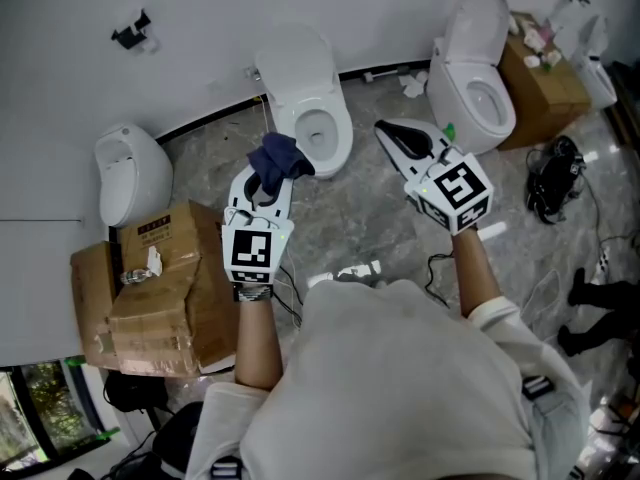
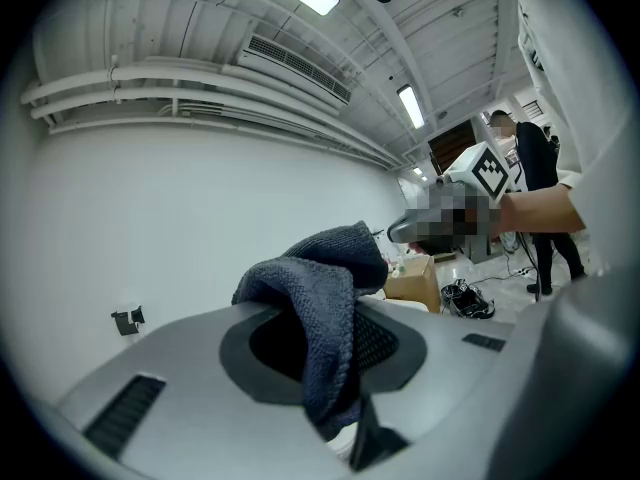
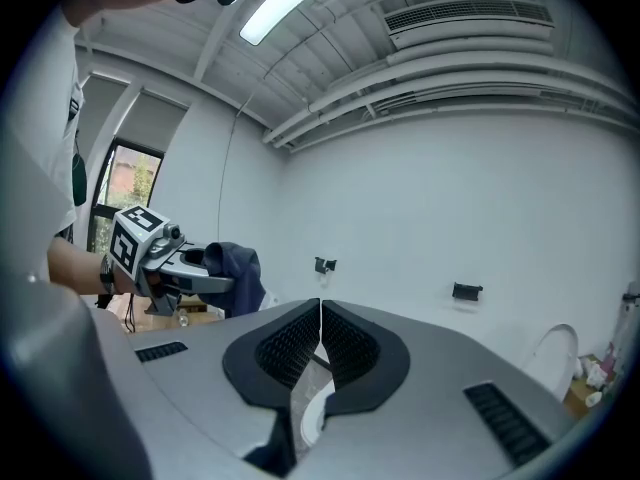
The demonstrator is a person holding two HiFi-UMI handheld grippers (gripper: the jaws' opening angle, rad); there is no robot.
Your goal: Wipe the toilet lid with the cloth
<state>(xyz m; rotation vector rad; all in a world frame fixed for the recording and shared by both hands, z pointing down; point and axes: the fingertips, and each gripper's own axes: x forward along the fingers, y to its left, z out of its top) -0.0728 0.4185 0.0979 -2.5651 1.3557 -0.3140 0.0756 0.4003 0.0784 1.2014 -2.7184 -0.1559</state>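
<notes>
Now: left gripper (image 1: 268, 180) clamped on dark blue cloth (image 1: 278, 155), centre frame, just below toilet bowl (image 1: 320, 133); toilet lid (image 1: 295, 60) raised. Right gripper (image 1: 385, 128) jaws together, empty. Cardboard box (image 1: 548, 86) upper right carries white clutter, perhaps bottles.

Three toilets stand along the floor's (image 1: 385, 223) edge at the wall (image 1: 200, 18): the left toilet (image 1: 132, 173), the middle toilet (image 1: 305, 98) and the right toilet (image 1: 475, 78). A stack of cardboard boxes (image 1: 160, 293) lies before the left one. Another cardboard box (image 1: 545, 88) stands right of the right one, with a cable bundle (image 1: 555, 178) before it. The cloth (image 1: 278, 156), between the left gripper's (image 1: 266, 183) jaws, is before the middle toilet. The right gripper (image 1: 386, 131) is between the middle and right toilets.
</notes>
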